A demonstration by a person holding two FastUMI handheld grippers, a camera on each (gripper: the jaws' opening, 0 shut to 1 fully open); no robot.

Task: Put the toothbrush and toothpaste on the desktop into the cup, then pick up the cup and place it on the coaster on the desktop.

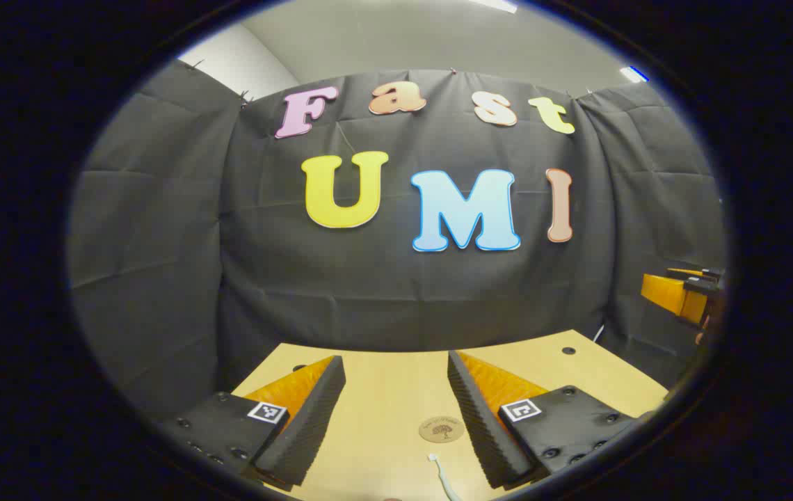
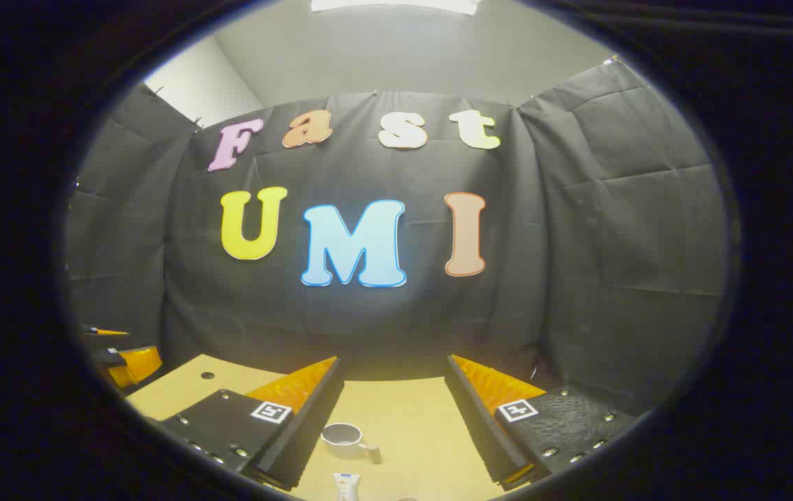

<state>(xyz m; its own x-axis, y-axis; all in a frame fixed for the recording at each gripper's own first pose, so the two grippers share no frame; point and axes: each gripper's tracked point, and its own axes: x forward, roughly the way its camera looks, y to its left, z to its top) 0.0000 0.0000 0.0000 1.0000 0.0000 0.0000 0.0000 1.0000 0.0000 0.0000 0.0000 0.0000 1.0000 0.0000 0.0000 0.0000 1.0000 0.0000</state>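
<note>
In the left gripper view, the left gripper [image 1: 396, 417] is hanging above the pale wooden desktop [image 1: 382, 390] with its fingers spread wide and nothing between them. Lying on the desktop between those fingers is the coaster [image 1: 441, 428], a small round brown disc with a darker tree-like mark at its middle. Just nearer the camera, the toothbrush [image 1: 442, 476] is showing as a thin white handle with a small white head, its lower end running out of sight at the bottom edge. In the right gripper view, the right gripper [image 2: 396, 417] is likewise standing wide open and holding nothing. Between its fingers the cup [image 2: 345, 440] is sitting upright on the desktop, a low grey mug with a pale rim and a handle pointing to the right. Just below it, the toothpaste [image 2: 346, 486] is lying apart from the cup, a white tube with an orange-and-blue mark.
</note>
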